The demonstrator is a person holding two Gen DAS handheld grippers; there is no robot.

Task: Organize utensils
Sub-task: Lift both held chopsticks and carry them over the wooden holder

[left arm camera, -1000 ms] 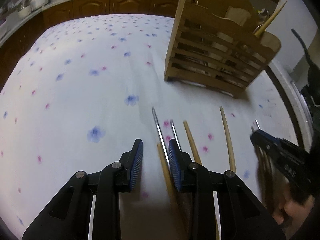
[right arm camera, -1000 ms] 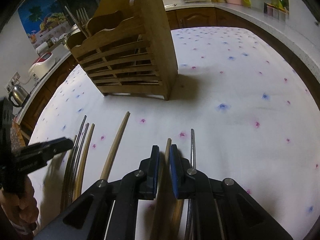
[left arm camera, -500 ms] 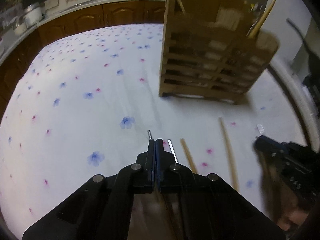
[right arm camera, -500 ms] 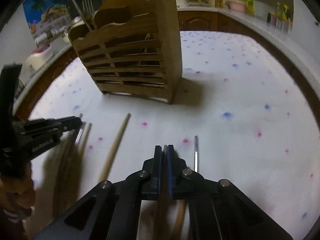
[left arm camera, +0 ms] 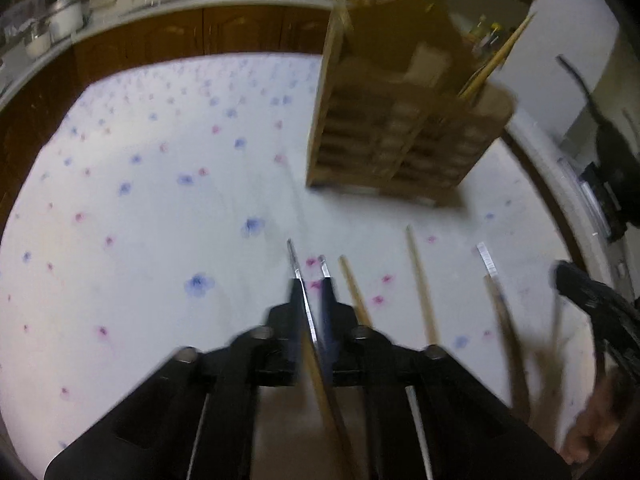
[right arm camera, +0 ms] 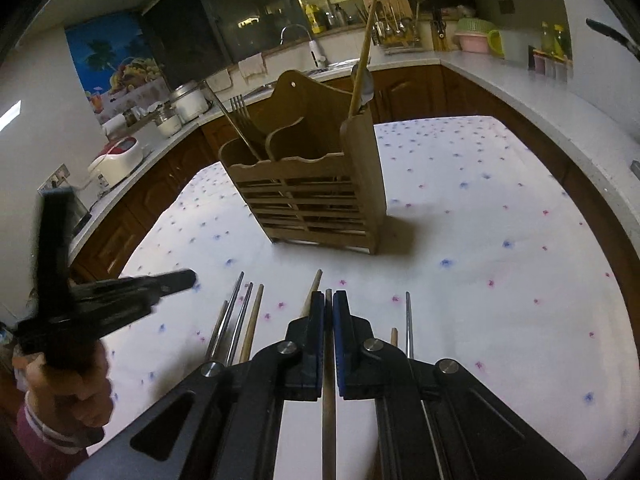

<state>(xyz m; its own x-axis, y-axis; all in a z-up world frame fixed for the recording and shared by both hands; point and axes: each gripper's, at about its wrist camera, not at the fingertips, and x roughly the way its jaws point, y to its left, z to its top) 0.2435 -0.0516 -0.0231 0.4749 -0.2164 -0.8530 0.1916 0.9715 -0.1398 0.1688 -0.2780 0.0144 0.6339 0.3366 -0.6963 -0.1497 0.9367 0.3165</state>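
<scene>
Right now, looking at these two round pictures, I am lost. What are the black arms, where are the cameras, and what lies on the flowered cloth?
No robot: a person holds a black two-finger gripper in each hand; a fisheye camera on each looks along its fingers. One picture shows the left gripper, its jaws just opening, with a metal chopstick between them, not pinched. The other shows the right gripper shut on a pale wooden chopstick. More chopsticks lie on the white flowered cloth before a slatted wooden holder.
</scene>
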